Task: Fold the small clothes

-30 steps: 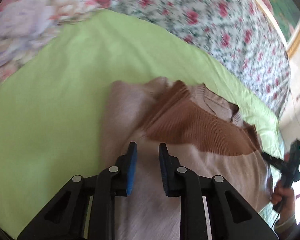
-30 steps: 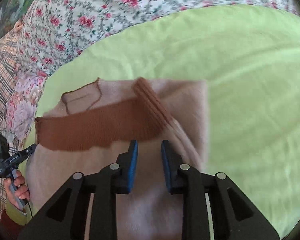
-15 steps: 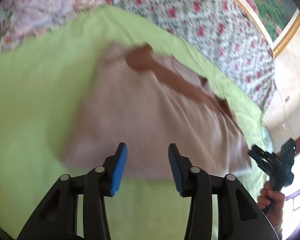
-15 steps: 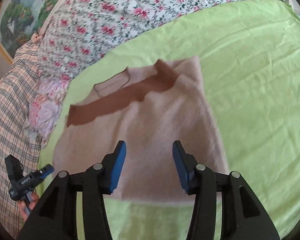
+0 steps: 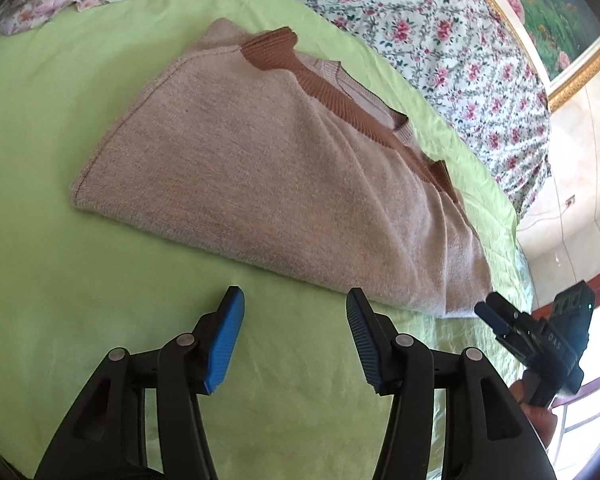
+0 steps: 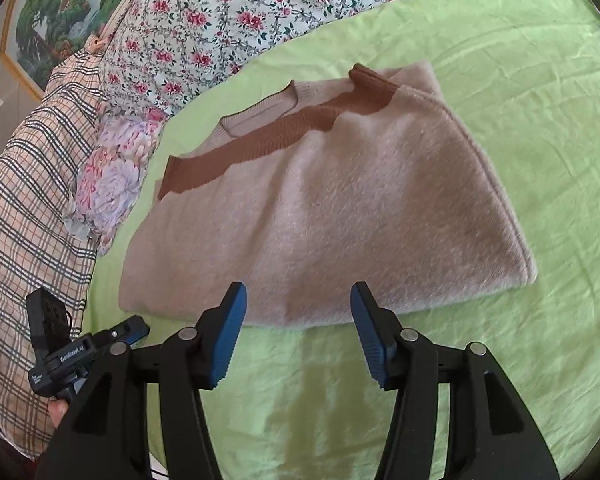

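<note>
1. The sweater (image 5: 260, 176) lies folded on the green sheet (image 5: 40, 160) of the bed, its lower half laid up over the chest so the brown band (image 6: 268, 140) sits just below the collar (image 6: 260, 114).
2. The left tool (image 5: 295, 344) hangs over bare sheet just short of the sweater's near fold, its blue fingers (image 5: 225, 346) wide apart and holding nothing.
3. The right tool (image 6: 298, 336) is likewise spread and empty, its fingertips level with the near edge of the sweater.
4. Judged from this, 1 fold is finished and both tools are free; the garment reads as a wide rectangle.
5. The next move probably calls for gripping 1 side edge at 2 points and carrying it across to halve the width, keeping the layers from sliding apart.
6. Only the left view shows the right side of the sweater bunched in ridges near the sheet's edge, plus the other tool beyond it.
7. Only the right view shows a plaid blanket (image 6: 24, 184) and a floral pillow (image 6: 112, 176) beside the sweater, and the open collar plainly.
</note>
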The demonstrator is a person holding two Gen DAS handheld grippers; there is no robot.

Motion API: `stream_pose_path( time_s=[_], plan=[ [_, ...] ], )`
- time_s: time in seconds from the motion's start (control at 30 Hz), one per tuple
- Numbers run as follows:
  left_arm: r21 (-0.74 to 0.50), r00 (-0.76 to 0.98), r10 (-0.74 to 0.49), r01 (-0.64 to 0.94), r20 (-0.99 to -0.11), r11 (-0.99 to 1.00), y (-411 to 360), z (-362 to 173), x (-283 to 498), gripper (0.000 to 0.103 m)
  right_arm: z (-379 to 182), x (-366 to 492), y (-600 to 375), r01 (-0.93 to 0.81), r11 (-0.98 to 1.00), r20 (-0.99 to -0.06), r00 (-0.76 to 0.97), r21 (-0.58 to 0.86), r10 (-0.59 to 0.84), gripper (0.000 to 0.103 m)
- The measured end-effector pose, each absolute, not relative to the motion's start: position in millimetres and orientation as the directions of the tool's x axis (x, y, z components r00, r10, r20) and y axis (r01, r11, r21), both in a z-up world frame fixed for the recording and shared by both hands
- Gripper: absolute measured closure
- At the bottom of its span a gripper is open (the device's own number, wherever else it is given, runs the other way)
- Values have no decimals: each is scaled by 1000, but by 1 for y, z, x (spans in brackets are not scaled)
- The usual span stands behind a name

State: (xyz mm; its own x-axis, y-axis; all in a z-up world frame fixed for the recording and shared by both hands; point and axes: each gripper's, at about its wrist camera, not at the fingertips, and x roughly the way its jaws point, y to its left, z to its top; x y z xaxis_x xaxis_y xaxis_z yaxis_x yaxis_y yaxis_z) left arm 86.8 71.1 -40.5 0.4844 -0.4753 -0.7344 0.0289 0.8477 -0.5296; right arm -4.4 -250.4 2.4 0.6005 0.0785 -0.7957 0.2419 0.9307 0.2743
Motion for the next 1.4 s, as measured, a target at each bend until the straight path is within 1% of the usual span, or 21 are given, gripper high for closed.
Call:
stream_pose_path(
  time_s=[0.23,0.5,0.57,0.6,0.67,0.7,0.73,0.83,0.97,1.03,1.1,1.13,1.17,1.3,1.4],
  plan=[
    [-562,526,-460,-42,-715,826,91,-49,102,48,3,-5,-246,235,931,-794,602,278,85,44],
    [-605,595,-424,-135,-683,785,115,-53,143,50,5,3,-247,219,929,-788,606,298,110,43],
    [-608,608,-405,-166,-683,776,121,-52,154,53,6,9,-251,215,929,-785,609,301,114,43],
    [-600,613,-391,-175,-687,780,123,-51,158,59,7,12,-252,212,929,-784,609,305,118,43],
    [-572,626,-356,-177,-694,801,123,-45,168,77,9,23,-258,203,927,-779,614,314,130,43],
    [-563,631,-350,-168,-692,810,121,-42,171,91,11,28,-261,200,927,-778,614,317,133,43],
    [-554,645,-346,-147,-682,820,117,-34,174,94,12,36,-266,191,927,-777,613,323,144,43],
    [-505,680,-340,-52,-650,862,91,-5,174,96,15,58,-282,179,910,-768,610,373,195,43],
    [-469,693,-409,114,-594,876,45,28,169,96,18,88,-303,151,875,-747,599,460,289,43],
    [-438,680,-445,199,-582,877,13,39,168,96,17,107,-311,126,838,-726,576,532,375,43],
    [-420,660,-472,251,-585,872,-10,39,167,96,13,123,-310,108,805,-710,548,584,442,37],
    [-414,646,-486,276,-588,868,-22,36,167,96,9,133,-308,101,792,-707,527,602,471,30],
    [-406,632,-496,296,-595,865,-35,32,167,96,4,142,-305,95,778,-703,507,621,498,27],
    [-407,581,-525,333,-621,850,-58,17,168,96,-21,175,-291,76,682,-637,443,728,631,25],
    [-408,565,-530,339,-633,848,-64,10,167,96,-41,204,-276,83,659,-629,408,748,662,25]
  ],
)
